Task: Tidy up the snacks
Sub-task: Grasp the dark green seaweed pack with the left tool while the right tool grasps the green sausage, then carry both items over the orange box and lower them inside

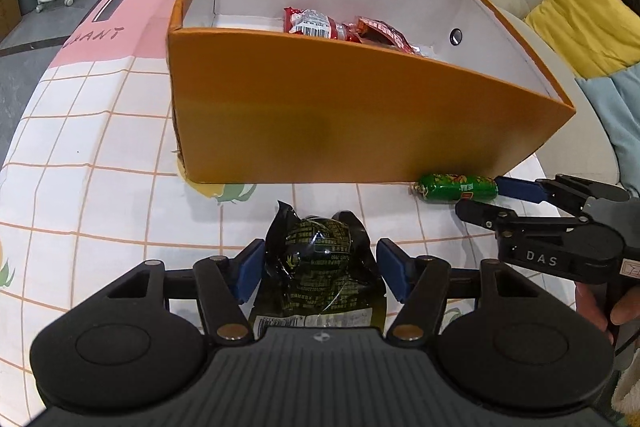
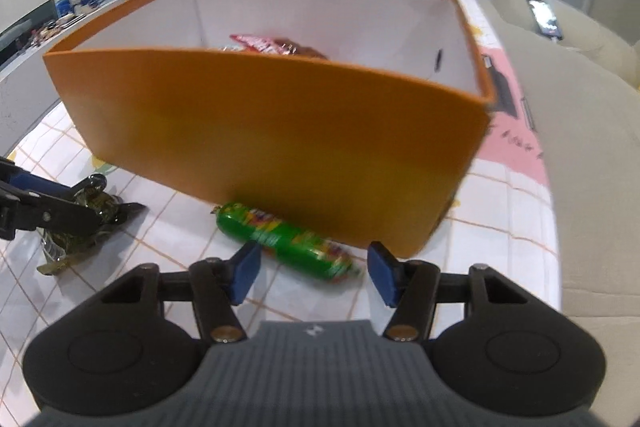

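The orange box (image 1: 360, 123) hides the lower parts of the red snack packets (image 1: 344, 29) behind its near wall; in the right wrist view the green sausage (image 2: 288, 243) beside that wall is smeared, its print perhaps unreadable

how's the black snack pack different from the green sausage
The black snack pack is a dark, crinkled pouch; the green sausage is a smooth bright tube.
The pack lies clear of the orange box; the sausage lies right along the box's front wall.
The pack sits between the left gripper pads; the sausage's end lies between the right gripper pads.
Both are on the tablecloth, outside the box.
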A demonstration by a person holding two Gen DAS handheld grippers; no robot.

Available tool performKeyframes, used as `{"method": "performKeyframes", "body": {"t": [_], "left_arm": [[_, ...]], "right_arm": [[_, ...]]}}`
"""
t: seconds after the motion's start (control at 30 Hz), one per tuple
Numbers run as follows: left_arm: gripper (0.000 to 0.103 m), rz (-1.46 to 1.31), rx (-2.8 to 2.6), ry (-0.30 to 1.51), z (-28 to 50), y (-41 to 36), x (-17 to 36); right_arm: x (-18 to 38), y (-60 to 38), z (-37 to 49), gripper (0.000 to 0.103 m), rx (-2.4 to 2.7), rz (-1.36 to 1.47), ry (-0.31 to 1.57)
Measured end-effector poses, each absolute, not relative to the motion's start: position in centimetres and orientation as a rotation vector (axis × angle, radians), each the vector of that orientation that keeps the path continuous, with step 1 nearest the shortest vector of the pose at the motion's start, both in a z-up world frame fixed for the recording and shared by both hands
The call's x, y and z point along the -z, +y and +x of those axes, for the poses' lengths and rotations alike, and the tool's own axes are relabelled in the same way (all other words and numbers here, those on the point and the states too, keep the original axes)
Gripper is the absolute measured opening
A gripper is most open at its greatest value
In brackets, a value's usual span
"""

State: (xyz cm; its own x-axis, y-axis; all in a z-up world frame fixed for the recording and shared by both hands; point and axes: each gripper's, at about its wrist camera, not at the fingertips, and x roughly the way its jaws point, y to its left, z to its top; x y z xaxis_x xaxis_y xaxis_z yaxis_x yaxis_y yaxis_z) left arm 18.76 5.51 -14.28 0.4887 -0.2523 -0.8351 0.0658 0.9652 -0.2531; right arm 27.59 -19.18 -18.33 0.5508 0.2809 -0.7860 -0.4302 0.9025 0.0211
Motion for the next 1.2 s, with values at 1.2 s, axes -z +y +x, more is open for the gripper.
{"method": "performKeyframes", "body": {"t": [1.2], "left_arm": [[0.043, -0.096, 0.169, 1.033, 18.4, 2.5, 15.2]], "right_arm": [[18.6, -12.6, 22.9, 0.025, -0.504, -0.210, 0.899]]}}
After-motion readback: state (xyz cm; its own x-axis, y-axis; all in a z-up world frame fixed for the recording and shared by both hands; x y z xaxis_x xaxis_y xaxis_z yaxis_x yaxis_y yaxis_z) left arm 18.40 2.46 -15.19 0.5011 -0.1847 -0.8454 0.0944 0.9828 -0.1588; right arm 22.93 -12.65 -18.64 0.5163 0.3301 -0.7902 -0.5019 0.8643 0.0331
